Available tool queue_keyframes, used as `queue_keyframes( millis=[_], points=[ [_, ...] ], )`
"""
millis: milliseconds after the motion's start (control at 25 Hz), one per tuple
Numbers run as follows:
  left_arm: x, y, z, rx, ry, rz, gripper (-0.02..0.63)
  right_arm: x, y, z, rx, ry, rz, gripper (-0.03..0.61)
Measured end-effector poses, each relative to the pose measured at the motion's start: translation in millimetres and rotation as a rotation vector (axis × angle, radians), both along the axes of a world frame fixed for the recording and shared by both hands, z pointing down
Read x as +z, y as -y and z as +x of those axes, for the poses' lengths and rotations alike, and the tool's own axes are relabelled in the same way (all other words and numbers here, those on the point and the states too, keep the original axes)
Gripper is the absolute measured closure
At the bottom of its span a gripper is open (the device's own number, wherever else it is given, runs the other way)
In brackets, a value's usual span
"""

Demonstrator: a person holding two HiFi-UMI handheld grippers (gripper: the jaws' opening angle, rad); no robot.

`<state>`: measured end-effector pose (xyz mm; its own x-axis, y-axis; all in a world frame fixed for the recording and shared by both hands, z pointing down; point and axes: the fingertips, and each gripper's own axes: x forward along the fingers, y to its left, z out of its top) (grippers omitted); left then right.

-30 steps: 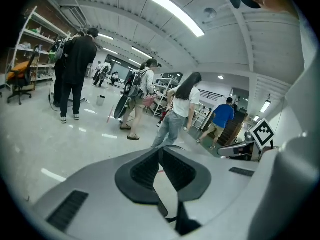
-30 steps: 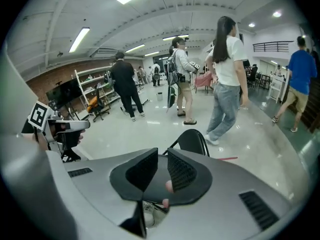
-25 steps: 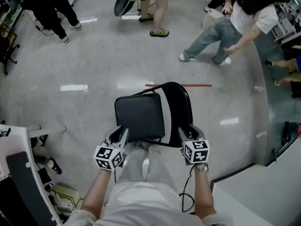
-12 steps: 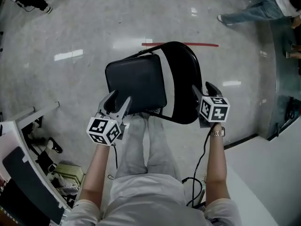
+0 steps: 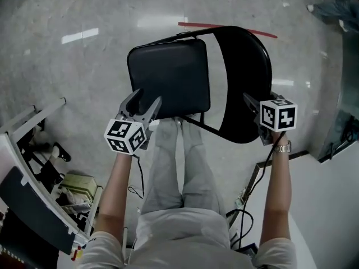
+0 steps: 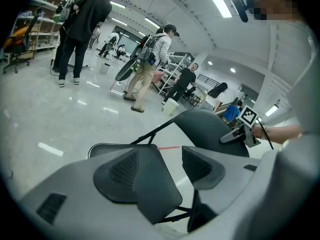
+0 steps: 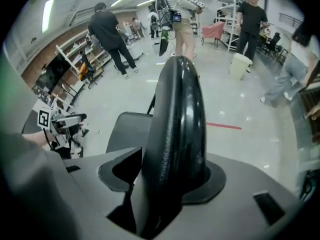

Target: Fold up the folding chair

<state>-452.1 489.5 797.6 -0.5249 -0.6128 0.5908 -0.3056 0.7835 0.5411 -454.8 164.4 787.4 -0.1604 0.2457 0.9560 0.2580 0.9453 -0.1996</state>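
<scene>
— Nearest first: the left gripper (image 5: 148, 98)?
— Jaws just opened. They sit loose either side of the seat's (image 5: 168, 74) 7 o'clock corner, not pinching it.
— The right gripper (image 5: 251, 103)?
— Also just opened. The backrest's (image 5: 247, 72) 5 o'clock rim stands between its jaws, ungripped.
— And the folding chair (image 5: 197, 86)?
— Unfolded, at the person's 12 o'clock, with red tape (image 5: 224, 29) beyond.
</scene>
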Motion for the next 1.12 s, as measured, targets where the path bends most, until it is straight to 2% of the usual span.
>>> queue_keyframes(
  millis=[80,320,600,800,960,1120],
  points=[
    [20.4,-9.2,1.2,-0.016,-0.024,-0.002,0.35,3.3,2.2,3.2,-0.035,-0.029,0.038,0.331],
    [91.4,-42.2,8.2,-0.065,-0.109,-0.008,0.342,5.3,7.5,6.6,-0.007,-0.064,0.077,0.347],
    [165.0,-74.2,7.6,-0.057,-0.167,-0.029,0.336,2.5,6.2,2.3,0.024,-0.083,0.084,0.351],
    [219.6,-97.7,19.0,-0.067,-0.245,-0.045,0.332,5.5,8.3,5.1,0.032,-0.088,0.097,0.353],
    [254.9,-113.6,26.0,-0.089,-0.308,0.006,0.307,5.8,7.4,4.1,0.034,-0.092,0.089,0.353],
    [281.4,-118.9,25.1,-0.096,-0.362,0.152,0.304,4.8,3.1,0.8,0.014,-0.09,0.089,0.353]
  ],
)
